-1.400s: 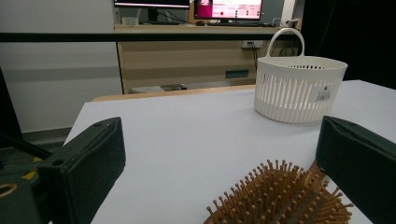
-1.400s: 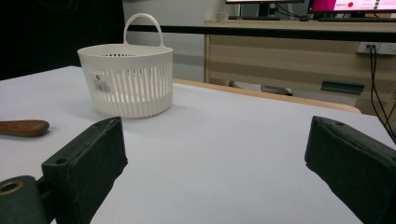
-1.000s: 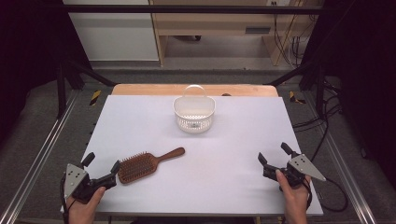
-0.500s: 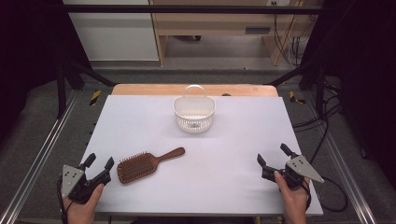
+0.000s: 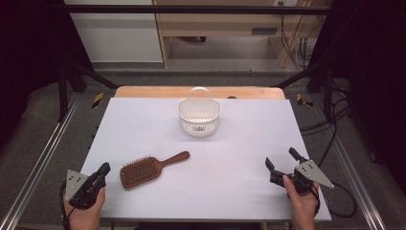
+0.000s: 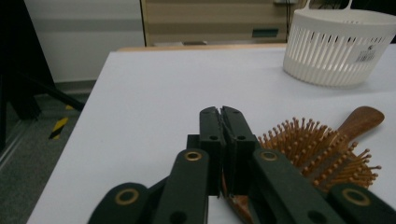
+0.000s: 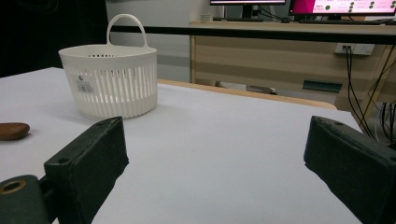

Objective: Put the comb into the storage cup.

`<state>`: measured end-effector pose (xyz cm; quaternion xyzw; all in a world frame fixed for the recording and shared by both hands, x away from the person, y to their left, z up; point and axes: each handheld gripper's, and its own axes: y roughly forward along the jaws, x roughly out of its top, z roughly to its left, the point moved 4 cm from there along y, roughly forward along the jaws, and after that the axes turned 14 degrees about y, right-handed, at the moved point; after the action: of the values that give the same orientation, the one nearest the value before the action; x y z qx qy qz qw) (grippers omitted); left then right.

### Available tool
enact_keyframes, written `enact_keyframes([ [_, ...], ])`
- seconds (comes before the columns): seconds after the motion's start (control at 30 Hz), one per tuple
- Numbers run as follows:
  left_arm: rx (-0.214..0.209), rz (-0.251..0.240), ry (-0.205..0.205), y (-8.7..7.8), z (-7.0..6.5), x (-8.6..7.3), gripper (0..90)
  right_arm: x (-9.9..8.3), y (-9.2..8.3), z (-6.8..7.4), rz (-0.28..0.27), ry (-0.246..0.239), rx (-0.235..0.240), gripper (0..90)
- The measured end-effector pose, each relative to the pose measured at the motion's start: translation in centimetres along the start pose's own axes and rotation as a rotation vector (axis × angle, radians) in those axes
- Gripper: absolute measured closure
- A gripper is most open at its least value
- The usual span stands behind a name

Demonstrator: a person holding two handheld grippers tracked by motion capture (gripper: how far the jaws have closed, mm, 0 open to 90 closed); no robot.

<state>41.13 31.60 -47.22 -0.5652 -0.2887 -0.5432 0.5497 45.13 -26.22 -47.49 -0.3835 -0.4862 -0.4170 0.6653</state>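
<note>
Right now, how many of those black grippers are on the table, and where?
2. The left gripper is at the near left corner, jaws shut, beside the hairbrush. The right gripper is at the near right, jaws open, holding nothing.

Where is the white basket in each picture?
High view: the basket sits at the table's far middle.
Left gripper view: upper right corner, beyond the hairbrush.
Right gripper view: upper left.
Shared landmark: the hairbrush's wooden handle lies before the basket in all three.
</note>
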Motion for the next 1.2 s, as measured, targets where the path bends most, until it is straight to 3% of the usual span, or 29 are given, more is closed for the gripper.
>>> enact_keyframes([
  [0.1,-0.007,0.039,-0.033,-0.2,0.0,-0.4,89.9,-0.1,0.2,0.0,0.007,0.002,-0.003,6.5],
  [0.27,-0.030,0.093,-0.050,-0.5,-0.6,-1.1,89.9,-0.1,0.0,0.0,0.006,0.000,-0.006,6.6],
  [0.4,-0.031,0.120,-0.027,-0.7,-1.0,-1.2,89.9,0.0,-0.1,-0.1,-0.004,0.006,-0.004,6.9],
  [0.53,-0.041,0.137,-0.033,-0.6,-1.2,-1.4,89.9,0.0,0.0,0.0,0.001,0.006,-0.002,7.0],
  [0.77,-0.091,0.177,-0.019,0.3,-2.0,-1.9,89.9,-0.2,0.0,-0.1,0.011,0.004,-0.007,7.2],
  [0.93,-0.094,0.207,0.009,0.4,-2.5,-2.0,89.9,-0.1,0.0,0.1,0.012,-0.005,-0.004,7.3],
  [1.2,-0.100,0.222,0.021,1.0,-2.8,-2.0,89.8,-0.2,0.0,-0.1,0.016,-0.004,-0.008,7.4],
])
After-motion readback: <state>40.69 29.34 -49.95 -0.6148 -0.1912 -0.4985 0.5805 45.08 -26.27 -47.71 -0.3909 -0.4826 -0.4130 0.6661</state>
